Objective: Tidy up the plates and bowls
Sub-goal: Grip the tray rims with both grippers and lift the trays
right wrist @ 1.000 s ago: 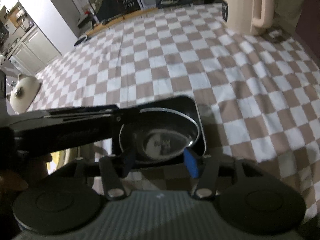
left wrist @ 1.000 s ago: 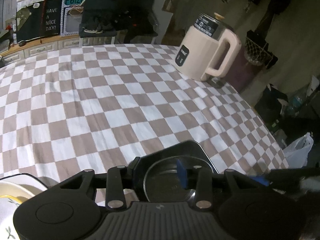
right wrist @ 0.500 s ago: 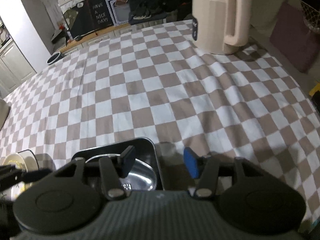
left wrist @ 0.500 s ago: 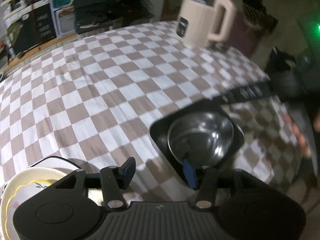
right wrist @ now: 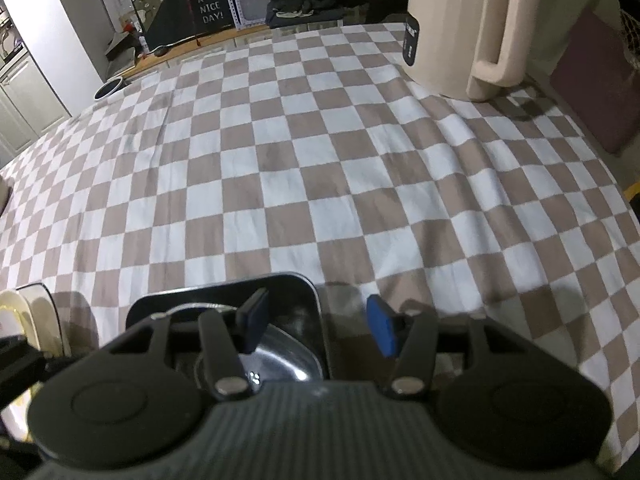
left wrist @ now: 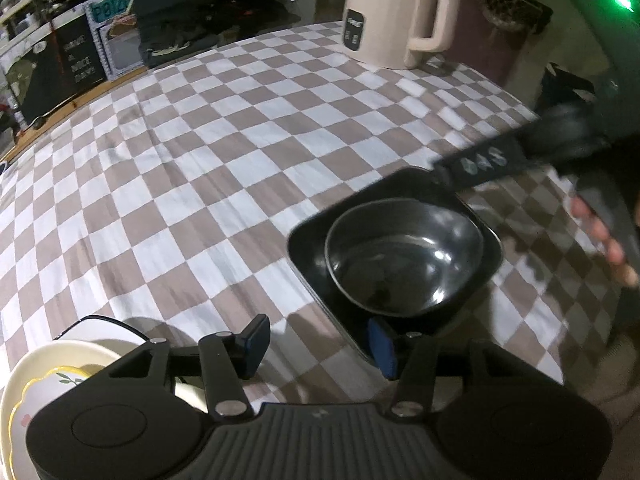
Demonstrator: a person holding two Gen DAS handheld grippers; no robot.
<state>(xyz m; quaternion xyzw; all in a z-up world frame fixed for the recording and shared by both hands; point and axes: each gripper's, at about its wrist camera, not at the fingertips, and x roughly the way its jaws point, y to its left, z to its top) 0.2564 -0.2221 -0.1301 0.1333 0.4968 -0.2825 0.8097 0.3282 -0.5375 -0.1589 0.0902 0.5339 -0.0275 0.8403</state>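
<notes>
Here, at lower right of the left view, a steel bowl sits inside a black square dish on the checkered desk. Cream plates nest at lower left. The left claw and right claw both gape, grasping nothing.

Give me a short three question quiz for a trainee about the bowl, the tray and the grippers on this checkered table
1. True or false: the metal bowl sits inside the black square tray.
2. What lies between the left gripper fingers: A bowl, B plate, C nothing?
3. Which tall item stands at the table's far end?

Key: 1 true. 2 C, only the checkered cloth shows in the gap. 3 the cream kettle.
</notes>
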